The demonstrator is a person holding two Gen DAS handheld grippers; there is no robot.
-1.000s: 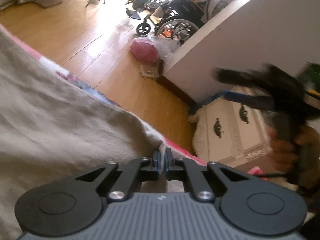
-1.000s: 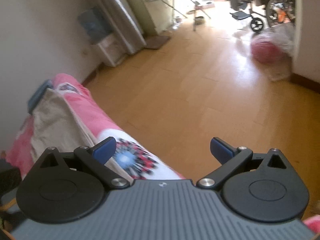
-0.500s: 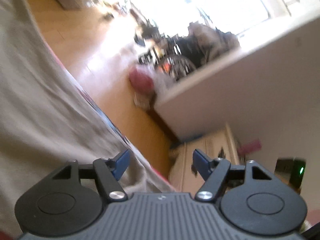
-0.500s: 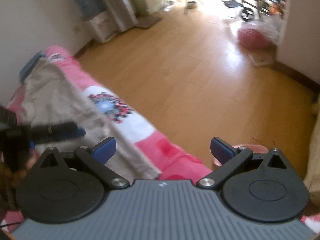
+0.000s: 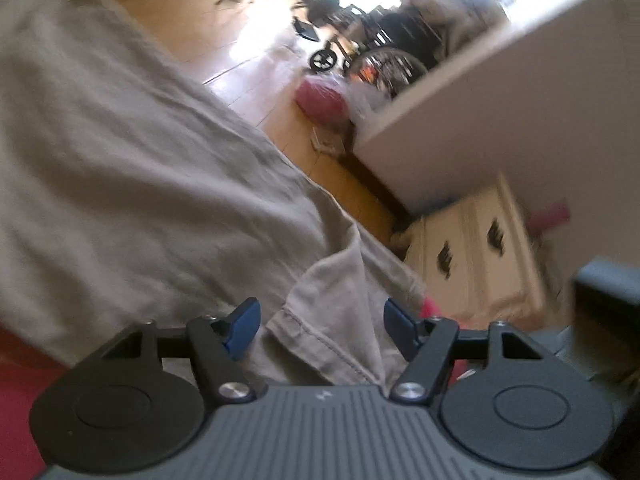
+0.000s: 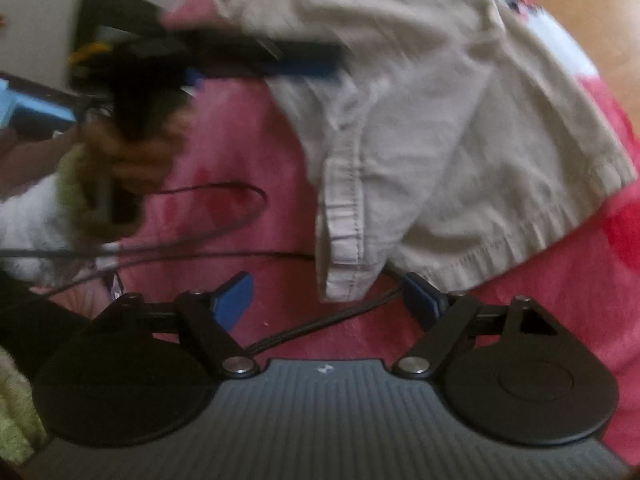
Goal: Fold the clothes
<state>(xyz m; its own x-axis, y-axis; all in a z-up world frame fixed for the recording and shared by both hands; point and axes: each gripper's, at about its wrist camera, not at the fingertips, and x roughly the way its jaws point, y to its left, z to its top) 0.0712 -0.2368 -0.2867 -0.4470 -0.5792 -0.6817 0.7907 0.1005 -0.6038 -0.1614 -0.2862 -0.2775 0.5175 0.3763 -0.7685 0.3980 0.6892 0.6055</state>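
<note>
The beige garment [image 6: 460,128] lies rumpled on the pink bedspread [image 6: 248,168]. Left gripper [image 5: 322,322] is spread, a stitched hem corner between its blue pads. Right gripper [image 6: 328,300] is spread too, empty, just short of the garment's waistband

Between the left gripper's [image 5: 322,330] blue fingertips [image 5: 242,328] lies a beige garment [image 5: 132,168] with tan stitched hems. Ahead of the right gripper's [image 6: 330,300] blue tips, that khaki cloth rests on a pink bedspread [image 6: 240,152] with red blotches; a black cable [image 6: 224,232] crosses it.
</note>
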